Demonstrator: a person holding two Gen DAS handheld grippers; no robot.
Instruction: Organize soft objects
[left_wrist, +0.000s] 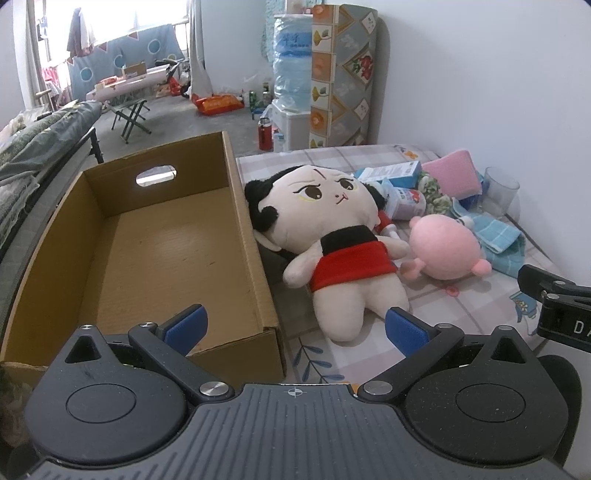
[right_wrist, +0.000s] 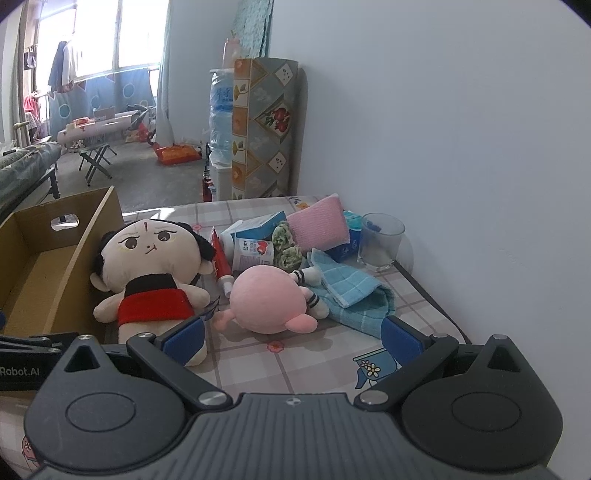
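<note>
Cardboard box (left_wrist: 147, 236) stands open and empty on the checked tablecloth (left_wrist: 424, 332), and serves as the landmark for everything else. Its near left corner is cut off behind the left gripper (left_wrist: 295, 326), whose blue pads stand well apart with nothing between them; one pad hangs over the box floor, the other over the cloth just right of the box wall. Touching that right wall lies the big doll (left_wrist: 340, 236) in a red and black dress, face up; part of its black hair and one ear are hidden against the cardboard. Further right of the box, just beside the doll's arm, lies the pink plush (right_wrist: 269, 301), turned away so no face can be made out. The right gripper (right_wrist: 291, 341) hovers near it, jaws parted about halfway and holding nothing; its left pad covers the doll's foot. Beyond the plush, well away from the box, a heap is hard to sort out: a blue towel (right_wrist: 351, 291), a pink folded cloth (right_wrist: 317, 225), small cartons (right_wrist: 255, 251) with unreadable print, a green patterned fabric (right_wrist: 288, 247) mostly buried, and a striped limb of some toy whose body is hidden. A clear glass (right_wrist: 380, 240) stands at the far side by the wall
</note>
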